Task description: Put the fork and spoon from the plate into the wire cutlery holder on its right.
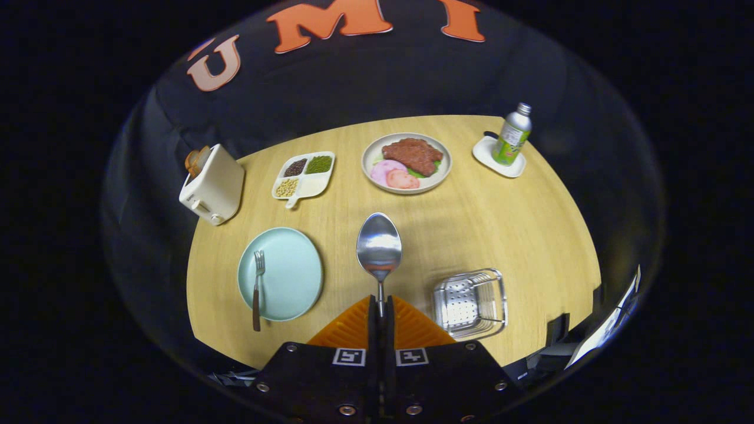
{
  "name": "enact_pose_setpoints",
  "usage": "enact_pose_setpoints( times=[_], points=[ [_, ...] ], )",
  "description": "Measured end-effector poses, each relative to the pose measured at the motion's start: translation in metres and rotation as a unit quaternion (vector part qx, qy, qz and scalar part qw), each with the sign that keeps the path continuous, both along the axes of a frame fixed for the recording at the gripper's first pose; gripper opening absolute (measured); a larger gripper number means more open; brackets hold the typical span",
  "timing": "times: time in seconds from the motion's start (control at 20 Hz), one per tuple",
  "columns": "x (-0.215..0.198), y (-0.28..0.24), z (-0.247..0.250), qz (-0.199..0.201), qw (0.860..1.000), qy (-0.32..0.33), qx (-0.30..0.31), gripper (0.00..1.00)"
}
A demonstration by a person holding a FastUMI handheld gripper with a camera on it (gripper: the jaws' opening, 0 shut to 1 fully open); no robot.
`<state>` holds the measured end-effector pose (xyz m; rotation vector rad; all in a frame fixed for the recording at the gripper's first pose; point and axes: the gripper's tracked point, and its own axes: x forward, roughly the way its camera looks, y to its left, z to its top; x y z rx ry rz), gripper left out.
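At the bottom centre of the frame the gripper (pixel 380 312) has its fingers (pixel 353 327) closed tight on the handle of the spoon (pixel 379 250), one pressing from each side, so that the spoon stands out ahead of them with its bowl facing the camera, in mid frame over the worktop (pixel 471 224). Just right of the fingers, at lower right, the wire holder (pixel 470 301) sits on the worktop, its perforated floor bare. At lower left, about level with the spoon's bowl, lies the pale blue plate (pixel 288 274); the fork (pixel 257 288) rests on its left part, tines on the plate and pointing away, the brown handle running back over the near rim. Further off, in the upper left, a cream toaster (pixel 213 185) stands near the worktop's edge with something brown in its slot. To its right is a white tray (pixel 312 185) with three filled compartments, dark, green and yellowish, and one left bare. Beyond the spoon, upper centre, a dish (pixel 406 162) carries brown meat, pink slices and a bit of green. At upper right a bottle (pixel 511 135) with a green label stands upright on a white coaster (pixel 489 154).
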<state>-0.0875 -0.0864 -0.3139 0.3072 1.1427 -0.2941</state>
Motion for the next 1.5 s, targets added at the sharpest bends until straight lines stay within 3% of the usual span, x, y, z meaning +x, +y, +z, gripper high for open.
enact_pose_setpoints(
  times=[0.2,0.5,0.8,1.0,1.2,1.5],
  points=[
    [-0.034,-0.039,0.002,-0.027,1.000,0.006,-0.013,0.04],
    [-0.069,-0.050,-0.023,-0.026,0.999,0.047,-0.004,0.04],
    [-0.065,-0.067,-0.036,-0.032,0.998,0.046,-0.028,0.07],
    [-0.033,-0.060,-0.018,-0.039,0.999,-0.017,0.002,0.09],
    [0.015,-0.066,0.027,-0.030,0.989,-0.140,-0.039,0.21],
    [0.073,-0.040,0.095,0.014,0.946,-0.305,-0.105,0.65]
  ],
)
